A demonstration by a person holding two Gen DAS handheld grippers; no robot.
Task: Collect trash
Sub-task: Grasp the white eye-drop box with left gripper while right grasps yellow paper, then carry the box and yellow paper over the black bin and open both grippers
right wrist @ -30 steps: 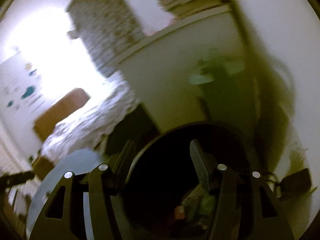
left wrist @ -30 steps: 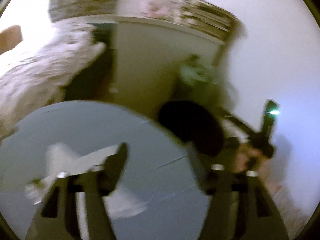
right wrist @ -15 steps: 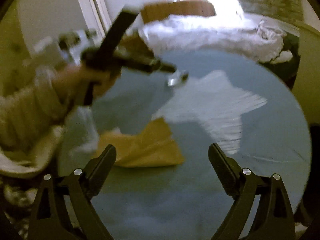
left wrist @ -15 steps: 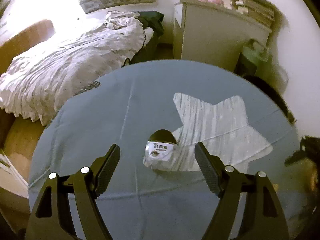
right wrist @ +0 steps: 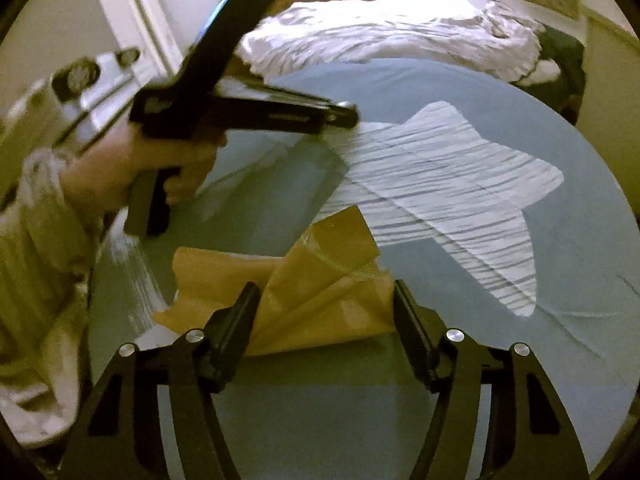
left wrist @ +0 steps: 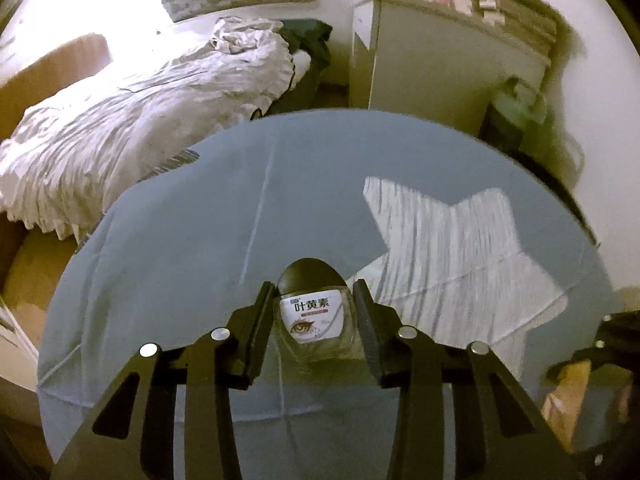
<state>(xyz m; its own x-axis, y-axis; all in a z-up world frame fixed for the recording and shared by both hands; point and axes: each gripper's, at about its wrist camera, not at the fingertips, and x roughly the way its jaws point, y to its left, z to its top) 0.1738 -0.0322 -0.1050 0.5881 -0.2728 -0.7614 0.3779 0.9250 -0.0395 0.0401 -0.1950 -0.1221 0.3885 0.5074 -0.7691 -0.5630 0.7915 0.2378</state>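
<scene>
- My left gripper [left wrist: 314,312] points down at the round blue-grey table [left wrist: 180,248], and its jaws are closing around a small clear bottle [left wrist: 314,320] with a dark cap and a white label bearing an eye drawing.
- Both fingers [left wrist: 260,320] sit tight against the bottle's sides, so I have it pinched; it stands upright on the tabletop, just beside the pale star-shaped patch [left wrist: 460,256].
- My right gripper [right wrist: 324,308] hangs over the near part of the same table, its jaws closing while still wide apart, with nothing gripped.
- A crumpled brown paper [right wrist: 312,292] lies on the table between the right fingers [right wrist: 236,328]; I cannot tell whether either pad touches it.
- In the right view, my left hand [right wrist: 160,168] holds its gripper further back, beyond the paper.
- A bed [left wrist: 140,120] with rumpled white covers and a pale cabinet [left wrist: 440,64] stand beyond the table.
</scene>
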